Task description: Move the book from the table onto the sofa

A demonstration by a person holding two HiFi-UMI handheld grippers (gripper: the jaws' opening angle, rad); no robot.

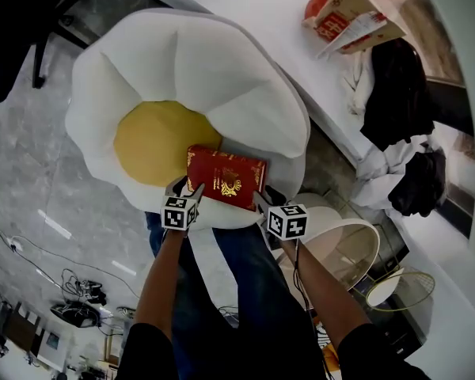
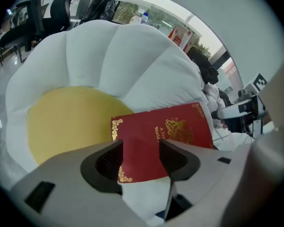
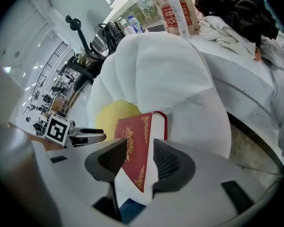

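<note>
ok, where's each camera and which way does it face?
Head view: on head, steeply down at book and sofa; forearms, legs show.
Left gripper view: on left hand-held gripper, along jaws clamping book.
Right gripper view: on right hand-held gripper, along jaws clamping book.
All share book, sofa; each gripper view shows the other hand-held gripper.

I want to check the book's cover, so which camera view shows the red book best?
The head view: the red book shows whole, cover up, against the white sofa. The left gripper view shows its cover closer, but the jaws cut off its lower part. The right gripper view shows it obliquely, foreshortened.
</note>
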